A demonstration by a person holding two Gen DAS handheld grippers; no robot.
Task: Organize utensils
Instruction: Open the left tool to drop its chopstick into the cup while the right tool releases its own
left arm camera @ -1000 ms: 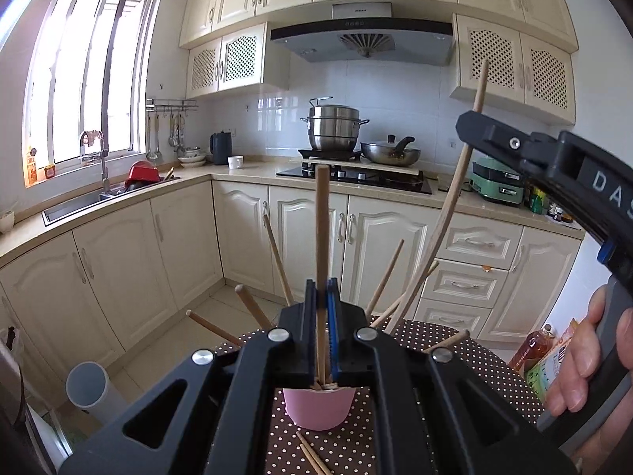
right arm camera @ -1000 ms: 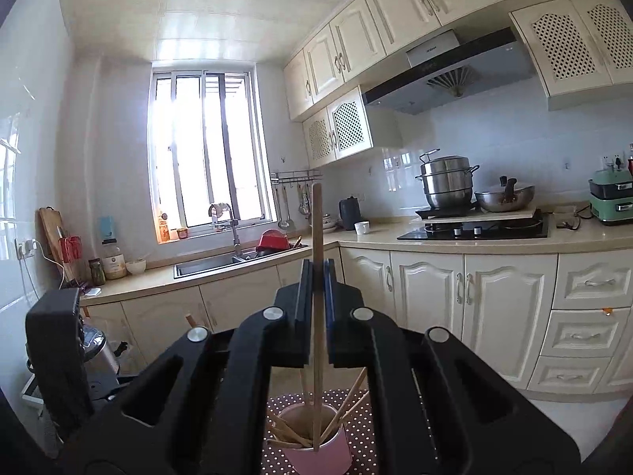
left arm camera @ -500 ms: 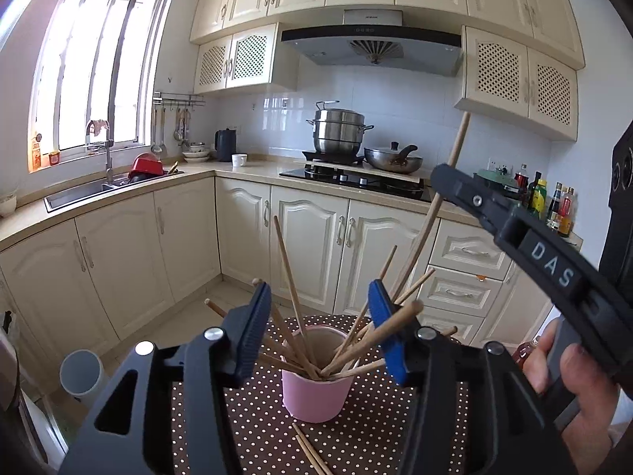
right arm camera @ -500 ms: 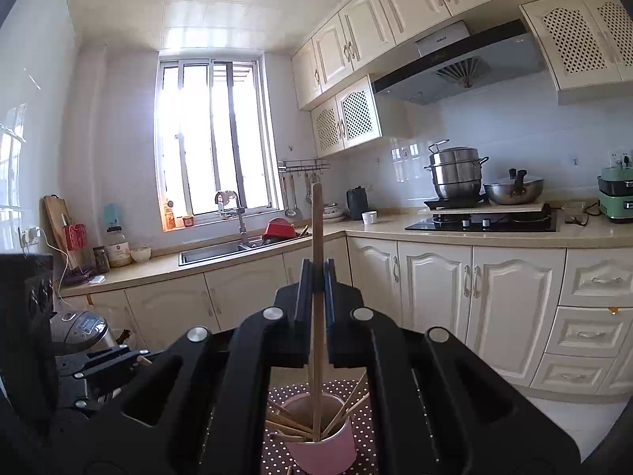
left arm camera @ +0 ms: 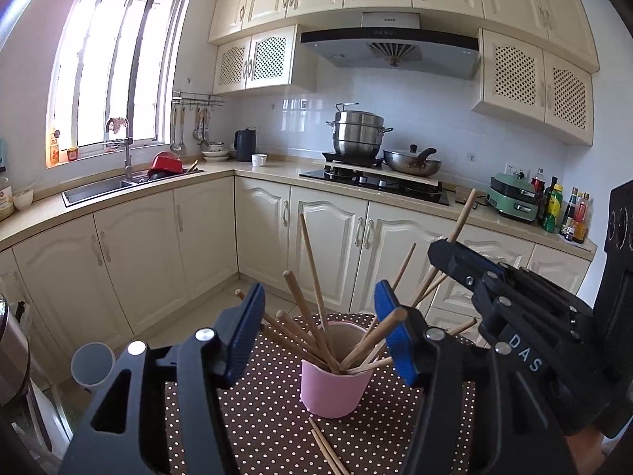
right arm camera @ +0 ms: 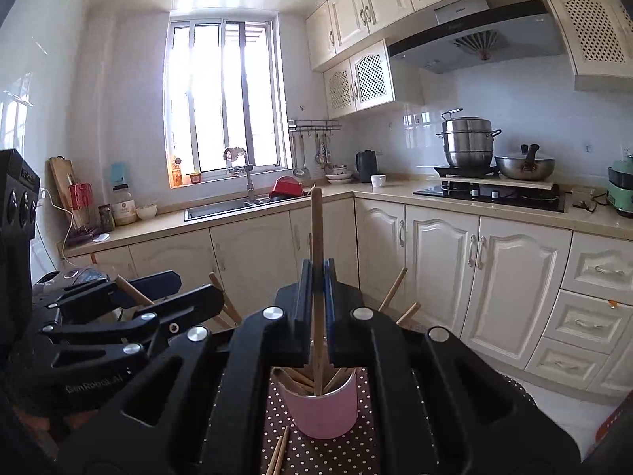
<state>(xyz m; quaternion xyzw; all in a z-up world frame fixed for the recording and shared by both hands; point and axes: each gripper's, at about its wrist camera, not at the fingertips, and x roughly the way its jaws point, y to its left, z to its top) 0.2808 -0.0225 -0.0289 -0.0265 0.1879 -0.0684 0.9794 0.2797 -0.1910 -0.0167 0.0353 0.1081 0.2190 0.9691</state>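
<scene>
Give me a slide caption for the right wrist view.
Right gripper lowers a clamped chopstick into the pink cup of chopsticks.

left gripper (left arm camera: 316,332): fingers just opened, chopstick released | right gripper (right arm camera: 316,301): chopstick (right arm camera: 316,237) lower

Brown polka-dot tablecloth (left arm camera: 253,415), pink cup (left arm camera: 332,392) standing, loose chopsticks (left arm camera: 328,451) beside it

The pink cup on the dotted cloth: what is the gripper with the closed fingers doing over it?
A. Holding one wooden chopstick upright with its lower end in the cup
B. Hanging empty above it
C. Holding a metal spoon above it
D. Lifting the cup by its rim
A. In the right wrist view the right gripper is shut on a single chopstick that stands upright, its lower end inside the pink cup among the other chopsticks.
</scene>
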